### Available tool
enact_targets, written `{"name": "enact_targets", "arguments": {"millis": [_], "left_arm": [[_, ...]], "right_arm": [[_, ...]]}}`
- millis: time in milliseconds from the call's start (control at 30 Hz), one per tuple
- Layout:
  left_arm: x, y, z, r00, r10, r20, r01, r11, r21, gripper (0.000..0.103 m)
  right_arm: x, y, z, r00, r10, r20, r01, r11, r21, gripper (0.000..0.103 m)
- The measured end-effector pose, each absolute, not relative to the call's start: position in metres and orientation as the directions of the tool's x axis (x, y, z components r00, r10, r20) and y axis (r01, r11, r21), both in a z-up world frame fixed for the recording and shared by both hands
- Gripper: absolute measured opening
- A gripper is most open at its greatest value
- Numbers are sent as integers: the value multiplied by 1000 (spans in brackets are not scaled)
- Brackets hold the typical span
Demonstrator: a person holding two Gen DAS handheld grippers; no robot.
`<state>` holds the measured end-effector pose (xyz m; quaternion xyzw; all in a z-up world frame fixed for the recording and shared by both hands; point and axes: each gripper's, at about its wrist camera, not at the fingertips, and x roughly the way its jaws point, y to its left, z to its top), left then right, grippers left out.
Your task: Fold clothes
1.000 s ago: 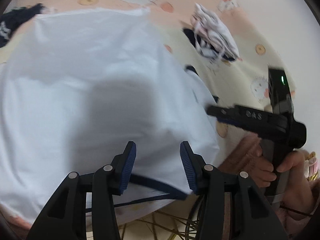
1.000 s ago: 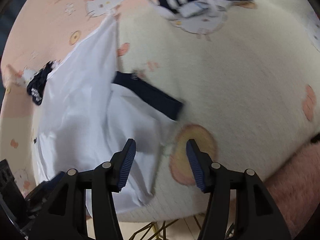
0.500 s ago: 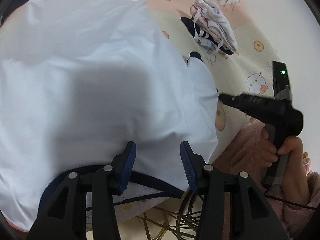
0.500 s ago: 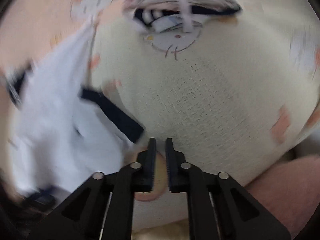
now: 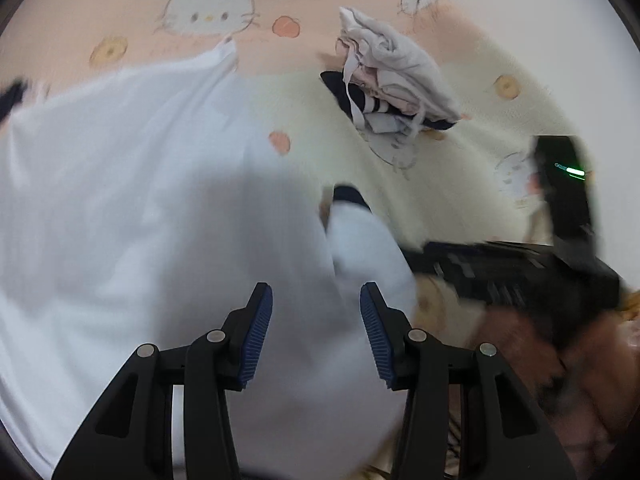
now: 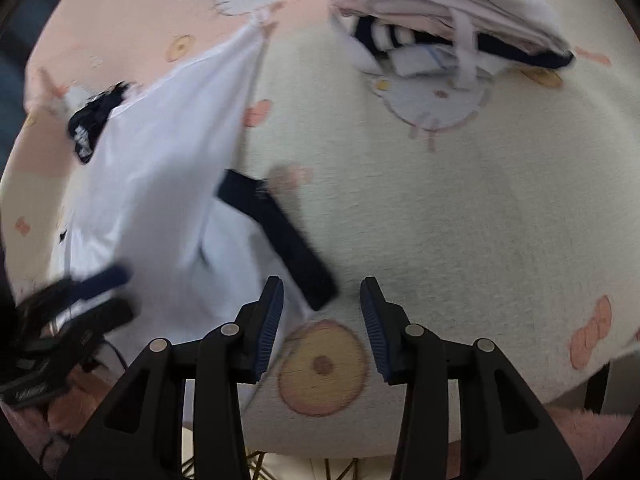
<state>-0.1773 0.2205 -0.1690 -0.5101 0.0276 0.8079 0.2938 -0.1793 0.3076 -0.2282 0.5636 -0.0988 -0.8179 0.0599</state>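
Both the left gripper [image 5: 316, 332] and right gripper [image 6: 322, 324] have fingers spread, holding nothing. White shirt [image 5: 160, 208] lies unfolded ahead-left of them; folded pile [image 6: 448, 12] beyond. Folding remains.

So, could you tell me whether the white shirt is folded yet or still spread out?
Mostly spread: the white shirt lies flat across the blanket, its navy-cuffed sleeve sticking out.

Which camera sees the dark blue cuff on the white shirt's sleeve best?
The right wrist view: the dark blue cuff lies as a whole band just ahead of the open fingers. The left wrist view shows only a small end of the cuff, past the white shirt.
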Motion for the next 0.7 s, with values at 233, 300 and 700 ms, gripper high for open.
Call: {"name": "enact_targets", "arguments": {"millis": [233,300,700], "left_arm": [[-170,260,-208,-382,238,-893,-550,-835,13,46],[-170,256,-209,-388,248,-888,-543,-839,3,47],[-179,241,-212,-363,323,-874,-523,-847,-96,51]], "right_arm": [[-188,289,-239,-354,-108,-929,99,-992,77,45],[-190,284,-242,-355,-78,-931,131,-991,33,44],[-187,325,-230,-365,93,-927,13,-994,-105,39]]}}
